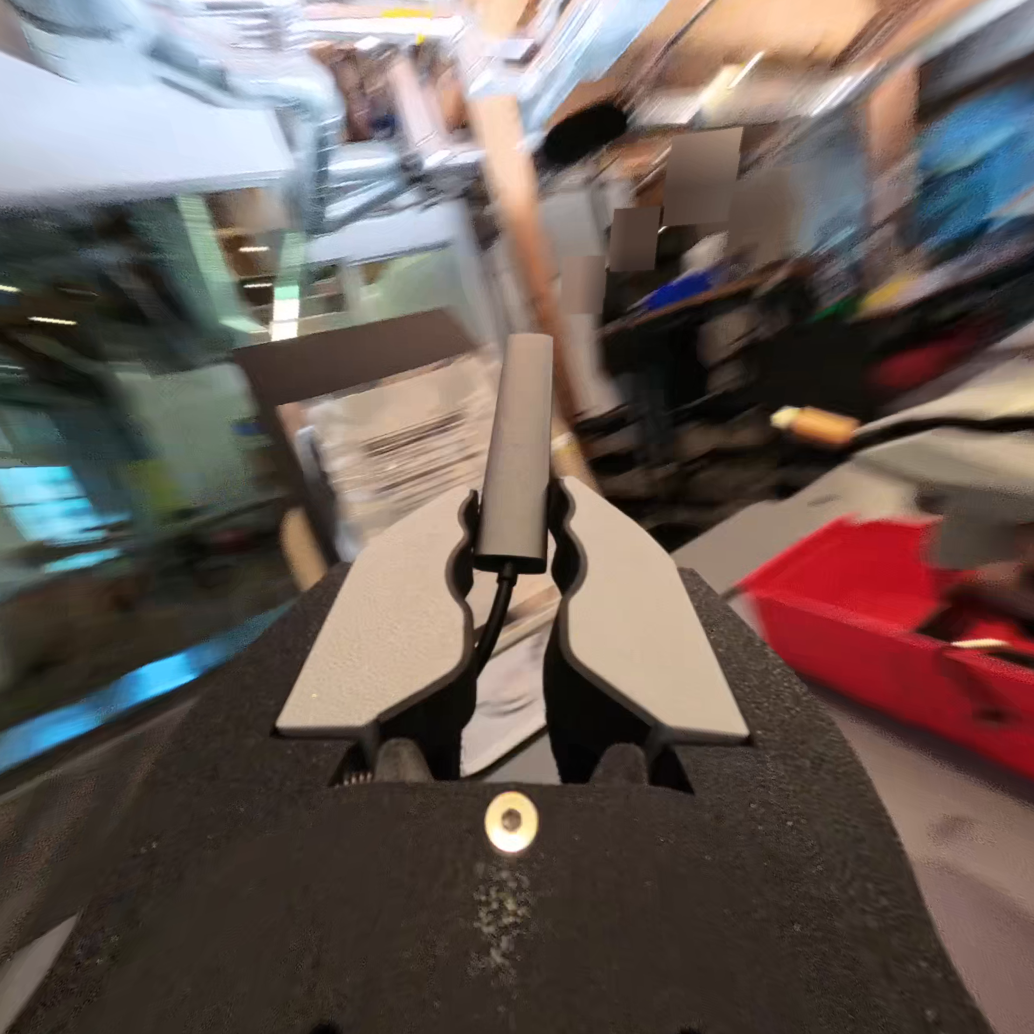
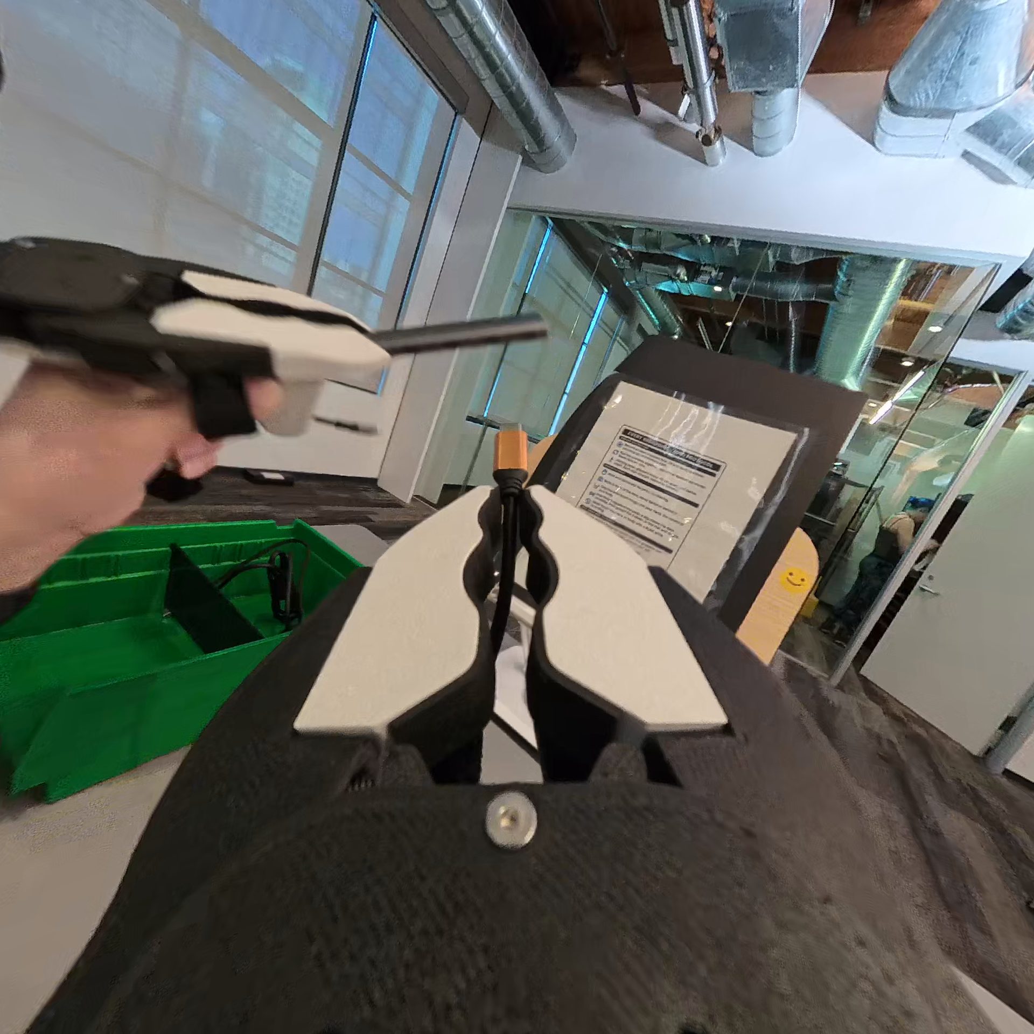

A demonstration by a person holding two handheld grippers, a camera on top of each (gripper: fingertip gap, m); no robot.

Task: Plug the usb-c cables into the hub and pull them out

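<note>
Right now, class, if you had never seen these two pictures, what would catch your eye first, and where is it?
In the left wrist view, the grey hub stands out of the shut jaws of the left gripper, dead centre, against a blurred room. In the right wrist view, the orange plug of the usb-c cable pokes from the right gripper. The green bin lies lower left there, and the red bin at right in the left wrist view.

Daylight is coming through tall windows [image 2: 313, 168]; silver ducts [image 2: 503, 84] are running overhead, grey carpet [image 2: 895, 783] covering the floor.
</note>
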